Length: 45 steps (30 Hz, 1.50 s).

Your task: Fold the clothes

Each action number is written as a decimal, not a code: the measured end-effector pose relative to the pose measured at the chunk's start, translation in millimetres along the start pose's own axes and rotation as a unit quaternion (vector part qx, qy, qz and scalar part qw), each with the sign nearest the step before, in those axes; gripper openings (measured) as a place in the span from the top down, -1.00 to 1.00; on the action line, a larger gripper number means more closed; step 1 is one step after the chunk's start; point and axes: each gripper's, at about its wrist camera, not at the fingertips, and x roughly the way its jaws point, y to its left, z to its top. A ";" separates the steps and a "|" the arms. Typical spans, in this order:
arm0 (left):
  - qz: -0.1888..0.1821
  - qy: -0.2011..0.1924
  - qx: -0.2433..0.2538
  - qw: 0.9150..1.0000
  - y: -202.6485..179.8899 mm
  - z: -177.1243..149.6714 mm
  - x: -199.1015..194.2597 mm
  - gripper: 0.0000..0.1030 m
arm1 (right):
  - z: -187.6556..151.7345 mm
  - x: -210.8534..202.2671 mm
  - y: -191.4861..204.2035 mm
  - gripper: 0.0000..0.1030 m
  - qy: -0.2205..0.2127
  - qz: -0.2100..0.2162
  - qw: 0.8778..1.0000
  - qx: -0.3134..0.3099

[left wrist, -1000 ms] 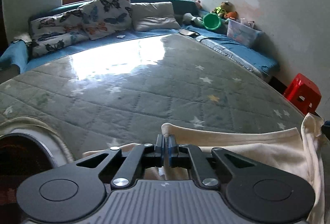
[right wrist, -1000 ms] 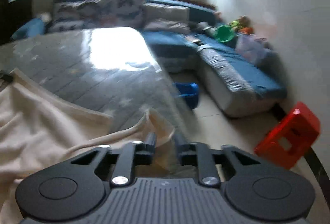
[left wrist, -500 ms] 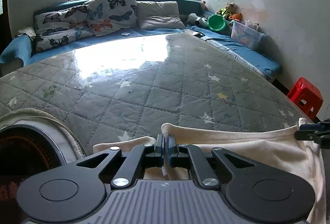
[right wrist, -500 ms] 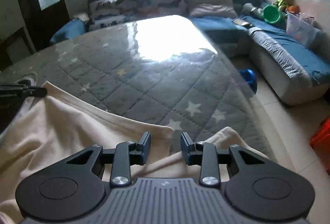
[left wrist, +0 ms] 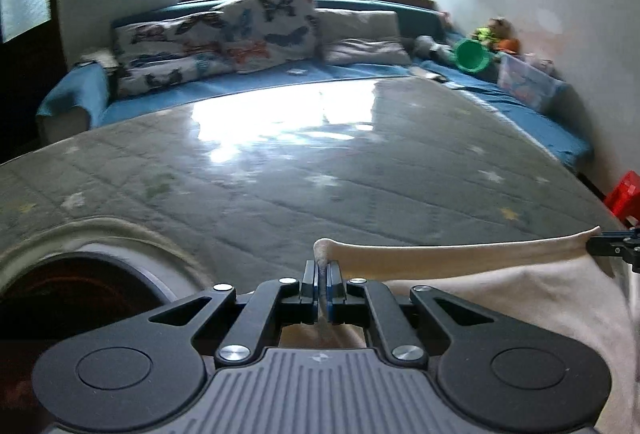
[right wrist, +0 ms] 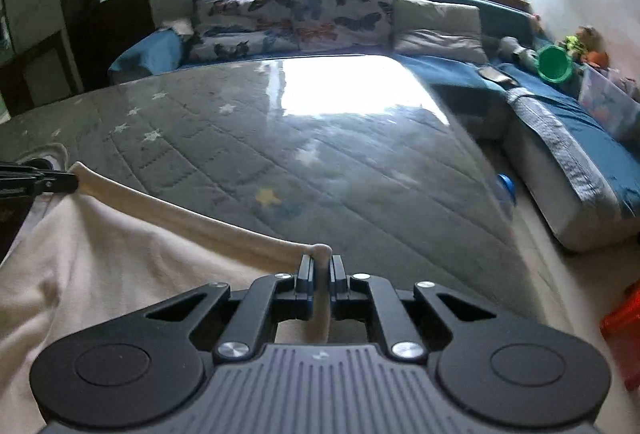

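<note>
A cream garment (left wrist: 500, 298) (right wrist: 100, 266) lies at the near edge of the grey quilted table (left wrist: 320, 170). My left gripper (left wrist: 321, 270) is shut on one corner of its upper hem. My right gripper (right wrist: 321, 266) is shut on the other corner. The hem (right wrist: 192, 210) runs taut between the two grippers, just above the table. Each gripper's tips show at the edge of the other's view: the right gripper (left wrist: 612, 244) at the far right, the left gripper (right wrist: 40, 180) at the far left.
A round opening with a pale rim (left wrist: 92, 258) sits at the table's near left. Behind the table runs a blue sofa (right wrist: 560, 138) with butterfly pillows (left wrist: 248, 38), a green bucket (left wrist: 474, 56) and a clear box (left wrist: 528, 84). A red stool (left wrist: 624, 194) stands on the floor to the right.
My right gripper closed on the garment's free corner and moved rightward, pulling the hem straight. My left gripper kept its grip and shifted a little to the left.
</note>
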 end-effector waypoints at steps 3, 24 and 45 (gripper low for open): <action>0.020 -0.005 -0.024 1.000 27.6 4.7 -3.5 0.92 | 23.3 21.8 19.5 0.88 0.003 0.010 1.000 -0.019; 0.084 -0.002 -0.123 0.989 142.7 28.8 -4.1 0.63 | 118.3 116.1 139.6 0.75 -0.015 0.021 0.992 -0.125; 0.096 0.003 -0.084 0.992 134.3 -17.9 -18.7 0.87 | 24.4 -12.6 143.5 0.36 -0.044 0.111 0.982 -0.147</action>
